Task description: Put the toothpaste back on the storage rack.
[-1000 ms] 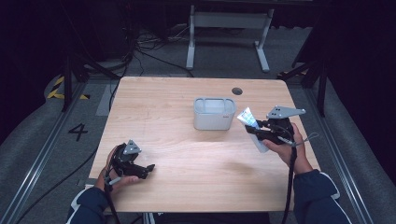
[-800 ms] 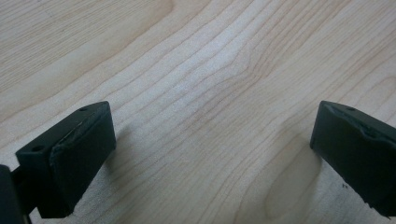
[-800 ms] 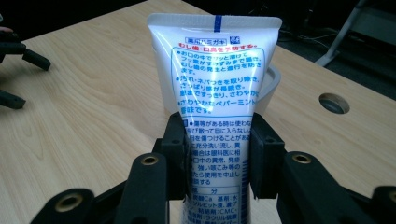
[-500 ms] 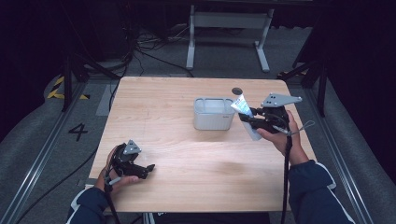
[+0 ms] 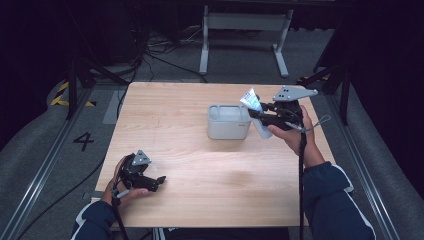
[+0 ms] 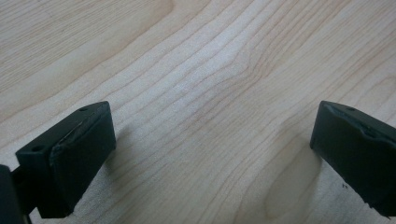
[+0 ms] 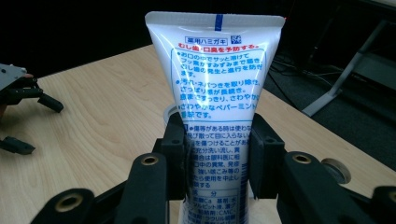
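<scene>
**Right gripper holds toothpaste tube beside grey container; left gripper idle, jaws apart**

Wooden table (image 5: 190, 125): light wood, sits on a dark floor with cables and a metal stand leg behind it. A floor marking "4" (image 5: 83, 141) is left of the table.

Person: two forearms in dark blue sleeves come in from the bottom edge of the high view, one gripper per hand.

Grey container (image 5: 228, 121): rectangular, open top, upright, about mid-table toward the far right. Inside not readable from here.

Right gripper (image 5: 262, 116): held above the table's right side, just right of the container, grey three-cornered plate on top, cable trailing down along the forearm. Jaws clamped on the toothpaste tube (image 5: 256, 112); in the right gripper view the right gripper (image 7: 219, 158) has both pads pressed on the tube's lower body from either side. The toothpaste tube (image 7: 215, 93) is white with blue and red Japanese print, flat crimped end up and away from the camera. In the high view the tube is tilted, crimped end leaning toward the container's right rim, lower end down by the hand. Touching the container or just beside it: cannot tell. Cap end is hidden.

Left gripper (image 5: 156, 182): low at the near left corner of the table, well apart from the container and the tube. In the left gripper view the left gripper (image 6: 212, 140) has its jaws spread wide with bare wood grain between them, nothing held. It also shows at the left edge of the right gripper view.
</scene>
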Demonstrator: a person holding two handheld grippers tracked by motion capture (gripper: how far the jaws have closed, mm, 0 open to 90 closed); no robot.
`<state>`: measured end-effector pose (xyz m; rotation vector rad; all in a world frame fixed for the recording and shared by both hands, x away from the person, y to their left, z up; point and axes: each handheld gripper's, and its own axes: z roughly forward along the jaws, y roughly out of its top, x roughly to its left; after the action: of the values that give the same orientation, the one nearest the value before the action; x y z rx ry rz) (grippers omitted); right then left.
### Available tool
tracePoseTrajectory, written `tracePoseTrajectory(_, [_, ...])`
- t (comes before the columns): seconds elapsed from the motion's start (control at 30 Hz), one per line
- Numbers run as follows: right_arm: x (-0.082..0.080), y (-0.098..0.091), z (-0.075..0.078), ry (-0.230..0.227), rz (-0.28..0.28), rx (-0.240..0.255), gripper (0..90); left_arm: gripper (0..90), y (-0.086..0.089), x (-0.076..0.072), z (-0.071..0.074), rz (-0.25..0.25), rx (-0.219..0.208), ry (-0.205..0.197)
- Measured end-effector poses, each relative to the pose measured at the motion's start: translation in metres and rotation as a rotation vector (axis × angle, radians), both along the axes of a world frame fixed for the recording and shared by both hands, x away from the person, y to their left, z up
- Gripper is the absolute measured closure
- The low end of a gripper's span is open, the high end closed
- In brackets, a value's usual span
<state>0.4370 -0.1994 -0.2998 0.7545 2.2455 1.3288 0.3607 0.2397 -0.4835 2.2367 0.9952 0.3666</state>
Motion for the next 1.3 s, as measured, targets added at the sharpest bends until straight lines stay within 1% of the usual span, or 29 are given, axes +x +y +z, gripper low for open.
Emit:
tracePoseTrajectory(0.13, [0.005, 0.006, 0.004, -0.005, 0.008, 0.004, 65.6, 0.4, 0.000, 0.000, 0.000, 0.000, 0.000, 0.000])
tracePoseTrajectory(0.23, [0.010, 0.013, 0.006, -0.010, 0.009, -0.009, 65.5, 0.4, 0.000, 0.000, 0.000, 0.001, 0.000, 0.001])
tracePoseTrajectory(0.63, [0.026, 0.030, 0.011, -0.016, 0.031, 0.021, 65.5, 0.4, 0.000, 0.000, 0.000, -0.002, -0.001, 0.001])
tracePoseTrajectory(0.7, [0.028, 0.032, 0.011, -0.022, 0.031, 0.018, 65.5, 0.5, 0.000, 0.000, 0.000, 0.002, -0.003, 0.006])
tracePoseTrajectory(0.73, [0.029, 0.035, 0.011, -0.019, 0.034, 0.020, 65.5, 0.4, 0.001, 0.001, 0.000, -0.007, 0.008, -0.004])
tracePoseTrajectory(0.77, [0.030, 0.036, 0.011, -0.015, 0.035, 0.025, 65.5, 0.4, 0.001, 0.001, 0.000, -0.007, 0.008, -0.004])
tracePoseTrajectory(0.8, [0.031, 0.037, 0.011, -0.012, 0.037, 0.028, 65.5, 0.4, 0.000, 0.000, 0.000, 0.000, -0.002, 0.010])
tracePoseTrajectory(0.83, [0.031, 0.037, 0.011, -0.012, 0.037, 0.028, 65.5, 0.4, 0.000, 0.000, 0.000, 0.000, -0.002, 0.010])
tracePoseTrajectory(0.93, [0.035, 0.043, 0.010, -0.014, 0.039, 0.026, 65.4, 0.4, 0.000, 0.000, 0.000, -0.004, 0.001, 0.001])
tracePoseTrajectory(1.0, [0.036, 0.044, 0.010, -0.015, 0.039, 0.026, 65.4, 0.4, 0.000, 0.000, 0.000, -0.002, 0.001, 0.004])
tracePoseTrajectory(1.07, [0.038, 0.046, 0.010, -0.015, 0.042, 0.030, 65.4, 0.4, 0.000, 0.001, 0.000, -0.004, 0.003, -0.003])
tracePoseTrajectory(1.3, [0.047, 0.052, 0.007, -0.009, 0.041, 0.042, 65.4, 0.5, 0.001, 0.001, 0.000, -0.007, 0.007, -0.006])
